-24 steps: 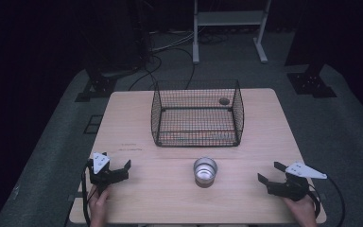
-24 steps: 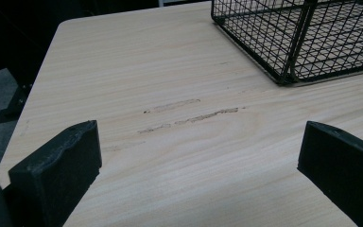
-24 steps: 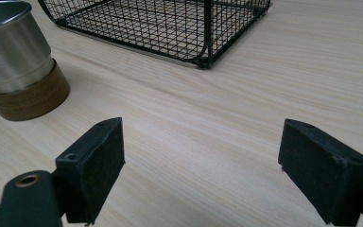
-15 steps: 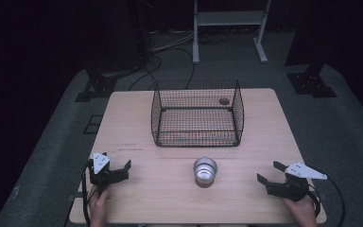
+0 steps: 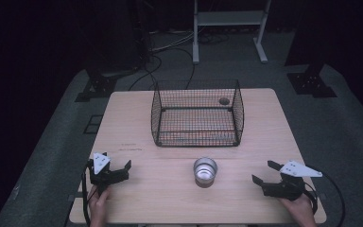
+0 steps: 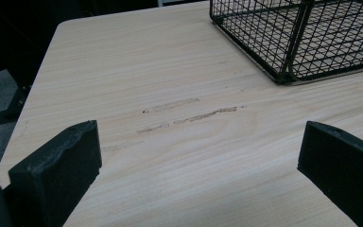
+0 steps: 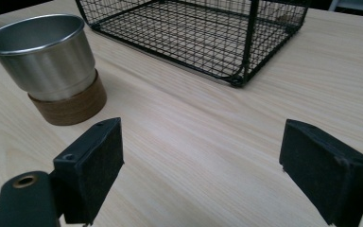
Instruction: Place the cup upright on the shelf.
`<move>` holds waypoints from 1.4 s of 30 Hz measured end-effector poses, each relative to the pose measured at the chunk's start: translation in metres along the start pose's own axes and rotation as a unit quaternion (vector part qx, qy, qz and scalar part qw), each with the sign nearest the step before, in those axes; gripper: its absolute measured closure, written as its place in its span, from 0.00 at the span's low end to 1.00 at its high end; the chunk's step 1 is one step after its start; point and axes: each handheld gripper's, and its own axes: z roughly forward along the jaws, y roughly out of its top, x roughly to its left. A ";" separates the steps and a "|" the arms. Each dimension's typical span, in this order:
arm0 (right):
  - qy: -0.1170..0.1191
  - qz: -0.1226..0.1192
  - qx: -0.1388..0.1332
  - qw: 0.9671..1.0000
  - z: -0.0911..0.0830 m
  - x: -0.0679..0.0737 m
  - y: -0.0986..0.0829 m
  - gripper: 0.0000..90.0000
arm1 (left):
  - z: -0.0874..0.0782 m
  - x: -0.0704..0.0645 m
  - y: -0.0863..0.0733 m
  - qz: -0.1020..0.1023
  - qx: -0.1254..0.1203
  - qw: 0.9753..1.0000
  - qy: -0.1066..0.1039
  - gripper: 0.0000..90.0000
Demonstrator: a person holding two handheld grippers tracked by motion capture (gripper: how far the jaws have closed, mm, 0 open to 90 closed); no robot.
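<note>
A steel cup (image 5: 205, 171) with a brown wooden base stands upright at the table's front middle; in the right gripper view the cup (image 7: 47, 64) is at the upper left. A black wire basket (image 5: 197, 113) sits behind it, mid-table. My left gripper (image 5: 121, 167) rests open at the front left, its jaws wide apart over bare wood (image 6: 198, 156). At the front right my right gripper (image 5: 263, 173) is open too, a hand's width from the cup, with nothing between the jaws (image 7: 201, 165).
The basket's near corner (image 6: 283, 78) lies ahead of the left gripper, and another corner (image 7: 238, 80) ahead of the right one. Faint scuff marks (image 6: 189, 113) streak the light wooden table (image 5: 132, 127). A small dark round thing (image 5: 224, 100) shows at the basket's far right. Dark floor surrounds the table.
</note>
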 end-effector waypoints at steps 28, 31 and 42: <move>0.046 -0.029 0.016 0.998 0.014 0.022 0.016 0.15 | -0.001 0.000 0.000 0.000 0.001 1.000 -0.001 0.00; 0.052 -0.034 0.015 0.998 0.015 0.026 0.018 0.15 | 0.000 0.000 0.000 0.000 0.000 1.000 0.000 0.00; 0.072 -0.048 0.018 0.996 0.019 0.038 0.025 0.15 | -0.001 0.000 0.000 0.000 0.001 1.000 -0.001 0.00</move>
